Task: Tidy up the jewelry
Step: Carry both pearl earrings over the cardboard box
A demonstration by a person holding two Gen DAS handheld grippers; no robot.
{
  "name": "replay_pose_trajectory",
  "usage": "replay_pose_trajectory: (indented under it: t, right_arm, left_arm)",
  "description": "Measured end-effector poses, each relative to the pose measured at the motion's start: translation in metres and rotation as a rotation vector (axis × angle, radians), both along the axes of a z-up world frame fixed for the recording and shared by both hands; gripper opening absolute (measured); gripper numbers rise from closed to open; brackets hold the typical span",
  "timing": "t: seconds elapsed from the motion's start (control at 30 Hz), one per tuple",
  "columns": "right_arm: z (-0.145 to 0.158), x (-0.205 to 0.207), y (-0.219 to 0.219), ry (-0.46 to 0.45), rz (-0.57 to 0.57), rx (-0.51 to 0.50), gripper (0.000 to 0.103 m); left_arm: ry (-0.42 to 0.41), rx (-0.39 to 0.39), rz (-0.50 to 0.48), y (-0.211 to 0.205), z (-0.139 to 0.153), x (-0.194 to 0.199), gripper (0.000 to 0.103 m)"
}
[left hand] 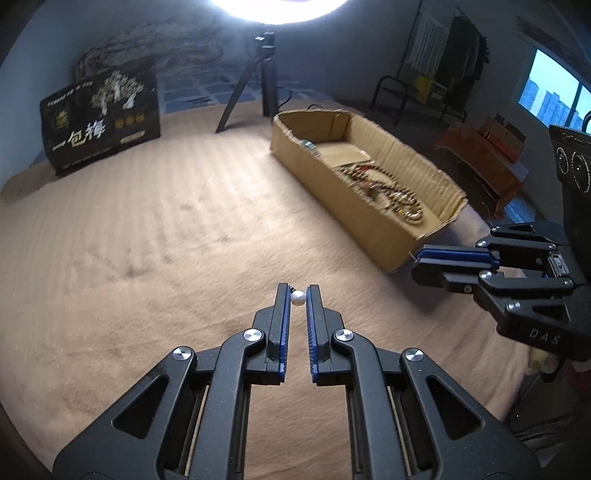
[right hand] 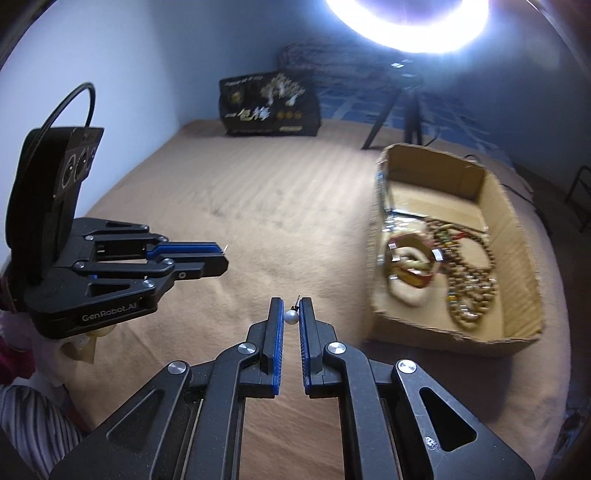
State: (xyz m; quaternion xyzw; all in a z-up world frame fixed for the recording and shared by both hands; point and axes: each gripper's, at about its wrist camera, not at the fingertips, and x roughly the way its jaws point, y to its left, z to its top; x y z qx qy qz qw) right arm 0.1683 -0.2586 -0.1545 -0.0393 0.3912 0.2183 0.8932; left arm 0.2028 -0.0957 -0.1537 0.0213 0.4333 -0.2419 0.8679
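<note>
At the bottom centre of the left wrist view, the left gripper (left hand: 298,295) pinches a pearl (left hand: 297,297) at its fingertips, a short dark pin sticking up from the bead. The right wrist view shows the same low in its frame: the right gripper (right hand: 291,314) is clamped on a second pearl (right hand: 290,316), also with a small post. Both look like stud earrings, though they are too small to be sure. Each gripper hangs over the tan blanket (left hand: 166,240), clear of it.

The step in hand seems to be carrying the pair to the box (left hand: 369,206), which lies at the right of both frames and already holds a bead necklace (right hand: 469,273) and a bangle (right hand: 410,258). Next each pearl must pass over the cardboard wall and be let go inside, gently, since so small a bead could bounce or sink into the pile.

Nothing stands between grippers and box. Further off are a black bag (left hand: 103,122) at upper left, a tripod (left hand: 258,81), and a glaring ring lamp (right hand: 406,22) at the top edge
</note>
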Motion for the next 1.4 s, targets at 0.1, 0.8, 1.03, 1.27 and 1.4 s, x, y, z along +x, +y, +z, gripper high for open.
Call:
replay_pose_trajectory:
  t: [0.1,0.8,1.03,1.27,1.4]
  right_arm:
    - [0.006,-0.004,-0.014,-0.012,-0.03,0.005,0.007]
    - [0.029,0.023,-0.091,-0.063,-0.184,-0.023,0.007]
    - [0.025,0.035,-0.099,-0.051,-0.202,-0.032,0.007]
    - [0.021,0.044,-0.105,-0.037,-0.215,-0.025,0.007]
    - [0.021,0.045,-0.105,-0.034,-0.215,-0.027,0.007]
  left_arm:
    - [-0.011,-0.011,-0.014,-0.011,0.006,0.001,0.007]
    - [-0.067,-0.029,-0.103,-0.092,0.035,0.027,0.007]
    - [-0.056,-0.032,-0.105,-0.105,0.033,0.038,0.007]
    - [-0.049,-0.032,-0.105,-0.112,0.03,0.039,0.007]
    - [-0.051,-0.033,-0.106,-0.114,0.03,0.04,0.007]
